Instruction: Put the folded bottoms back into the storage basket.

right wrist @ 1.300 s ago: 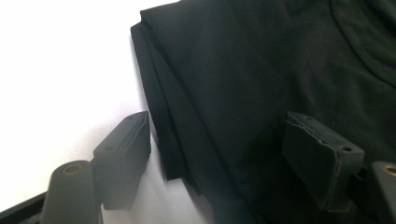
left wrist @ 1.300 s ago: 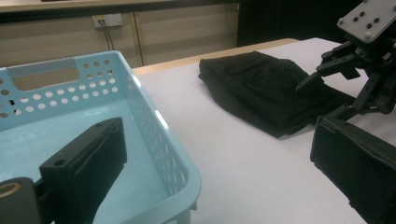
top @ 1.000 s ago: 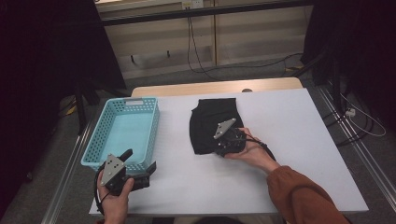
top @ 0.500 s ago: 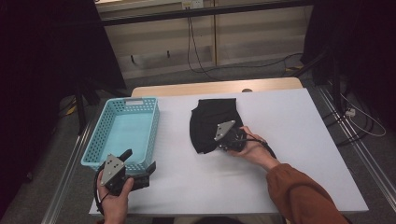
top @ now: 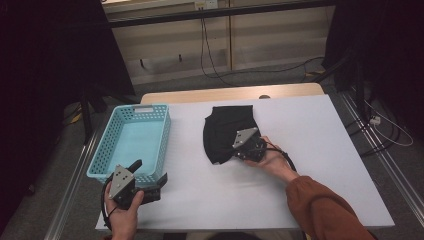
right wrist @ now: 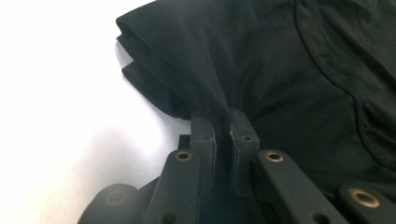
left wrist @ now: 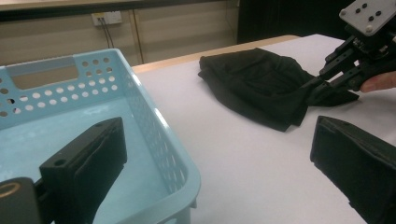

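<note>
Since the earlier frame almost nothing shifts on the table; the right gripper (top: 239, 151) has just been closing its jaws and now pinches a fold at the near edge of the black garment (top: 225, 131), cloth bunched between the pads (right wrist: 208, 135). Left gripper (top: 150, 176) hangs idle at the near left corner, jaws spread wide with nothing between them, just beside the turquoise basket (top: 151, 148).

Step in hand, as I read it: grasp secured, lift not yet begun. Next move likely calls for raising the garment clear and carrying it left to the basket, which sits empty; a thin pinch may slip.

Surface: a white tabletop (top: 310, 145), garment at centre, basket left. Room is dim, cables (top: 210, 60) trail across the floor beyond the far edge.
</note>
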`<move>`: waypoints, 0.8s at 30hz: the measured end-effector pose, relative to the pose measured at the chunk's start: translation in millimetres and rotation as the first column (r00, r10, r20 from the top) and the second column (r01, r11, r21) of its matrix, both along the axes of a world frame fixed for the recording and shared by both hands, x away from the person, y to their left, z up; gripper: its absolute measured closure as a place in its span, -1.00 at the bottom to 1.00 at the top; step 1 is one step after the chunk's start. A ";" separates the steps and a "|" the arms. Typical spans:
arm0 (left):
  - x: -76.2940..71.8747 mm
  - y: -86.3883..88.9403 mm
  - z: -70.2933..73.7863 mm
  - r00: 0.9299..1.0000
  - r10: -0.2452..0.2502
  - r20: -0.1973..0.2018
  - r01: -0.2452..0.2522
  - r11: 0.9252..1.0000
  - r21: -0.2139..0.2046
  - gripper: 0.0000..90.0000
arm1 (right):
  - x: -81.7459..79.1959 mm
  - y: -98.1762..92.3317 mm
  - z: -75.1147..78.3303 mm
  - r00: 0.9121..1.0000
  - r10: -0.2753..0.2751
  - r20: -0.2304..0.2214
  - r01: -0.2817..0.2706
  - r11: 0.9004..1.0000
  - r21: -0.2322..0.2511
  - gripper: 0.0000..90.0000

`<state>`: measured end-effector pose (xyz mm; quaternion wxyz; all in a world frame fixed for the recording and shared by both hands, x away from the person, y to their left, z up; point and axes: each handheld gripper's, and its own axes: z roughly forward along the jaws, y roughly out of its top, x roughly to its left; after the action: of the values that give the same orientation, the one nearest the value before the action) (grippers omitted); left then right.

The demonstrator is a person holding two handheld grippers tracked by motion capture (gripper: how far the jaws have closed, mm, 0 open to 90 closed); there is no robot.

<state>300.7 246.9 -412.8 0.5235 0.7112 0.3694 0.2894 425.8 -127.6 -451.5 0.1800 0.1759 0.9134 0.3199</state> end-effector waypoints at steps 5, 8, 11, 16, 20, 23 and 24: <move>1.1 0.1 0.4 1.000 0.006 -0.003 -0.006 1.000 -0.005 -0.92 | 0.7 -1.3 1.2 1.000 -0.012 -0.014 0.013 1.000 0.019 0.87; 0.7 -2.0 1.3 1.000 -0.009 0.004 0.009 1.000 0.004 -0.92 | 0.1 -2.4 2.6 1.000 -0.018 -0.025 0.019 0.999 0.036 0.88; 0.6 -1.7 1.8 1.000 -0.008 0.006 0.008 1.000 0.004 -0.92 | -1.2 -3.9 6.8 0.999 -0.020 -0.025 0.021 0.998 0.058 0.88; 0.6 -1.3 1.8 1.000 -0.005 0.003 0.005 1.000 -0.005 -0.92 | -9.1 -5.0 11.9 1.000 -0.001 -0.026 0.003 0.997 0.081 0.88; 0.2 -2.0 1.6 1.000 -0.011 0.004 0.011 1.000 0.004 -0.92 | -15.2 -3.5 10.4 1.000 0.005 -0.024 -0.003 0.997 0.076 0.88; -0.1 -2.4 1.6 1.000 -0.016 -0.002 0.016 1.000 0.000 -0.92 | -18.8 -2.5 12.5 1.000 0.009 -0.023 -0.007 0.997 0.079 0.88; -0.2 -2.7 1.4 1.000 -0.015 -0.003 0.015 1.000 0.003 -0.92 | -20.2 -2.4 13.2 1.000 0.011 -0.025 -0.009 0.997 0.082 0.88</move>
<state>300.4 244.3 -411.4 0.5240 0.7151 0.3644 0.2851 405.5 -130.0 -438.2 0.1593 0.1828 0.9026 0.3558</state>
